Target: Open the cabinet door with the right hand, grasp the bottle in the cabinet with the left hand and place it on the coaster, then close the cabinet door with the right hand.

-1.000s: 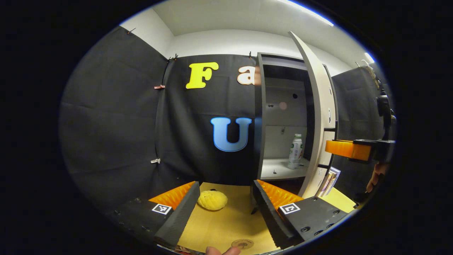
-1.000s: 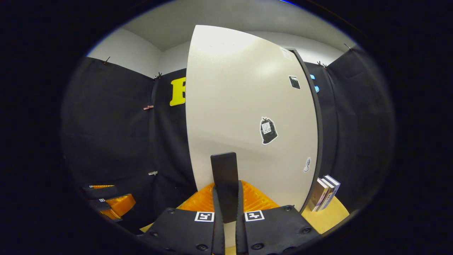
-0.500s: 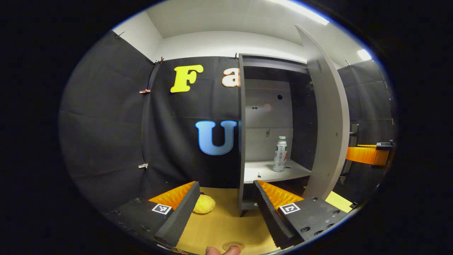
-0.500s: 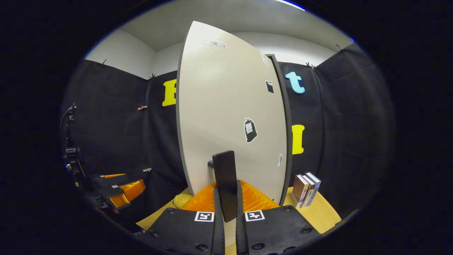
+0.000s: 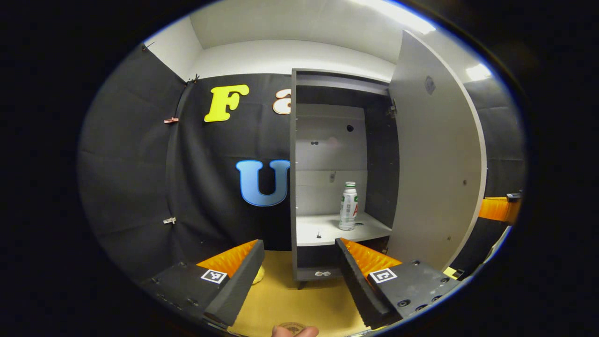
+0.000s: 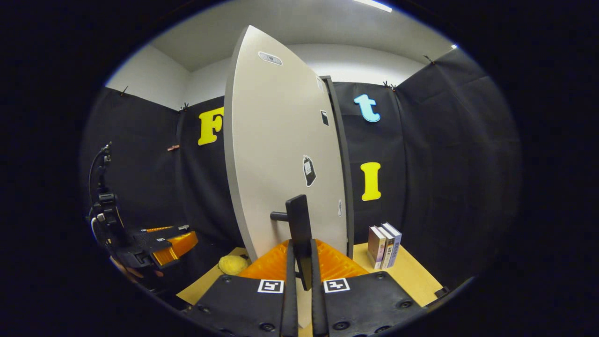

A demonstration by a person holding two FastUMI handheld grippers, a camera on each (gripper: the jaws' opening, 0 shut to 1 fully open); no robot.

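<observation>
The tall grey cabinet (image 5: 293, 187) stands open, its pale door (image 5: 435, 154) swung out to the right. A white bottle (image 5: 347, 206) with a green cap stands upright on the lower shelf. My left gripper (image 5: 298, 243) is open, in front of the cabinet and well short of the bottle. The round coaster (image 5: 292, 325) peeks in at the bottom edge, beside a fingertip. In the right gripper view, my right gripper (image 6: 300, 262) is shut on the door's black handle (image 6: 298, 220), with the door's (image 6: 281, 154) outer face ahead.
A yellow soft thing (image 6: 232, 264) lies on the wooden table (image 6: 412, 276) left of the cabinet. A few books (image 6: 383, 238) stand right of the door. The left gripper (image 6: 159, 243) and its cable show at the far left of the right gripper view.
The door has swung much wider open, pulled by my right gripper. The left gripper view has turned toward the cabinet, so the bottle now sits nearer its middle.
</observation>
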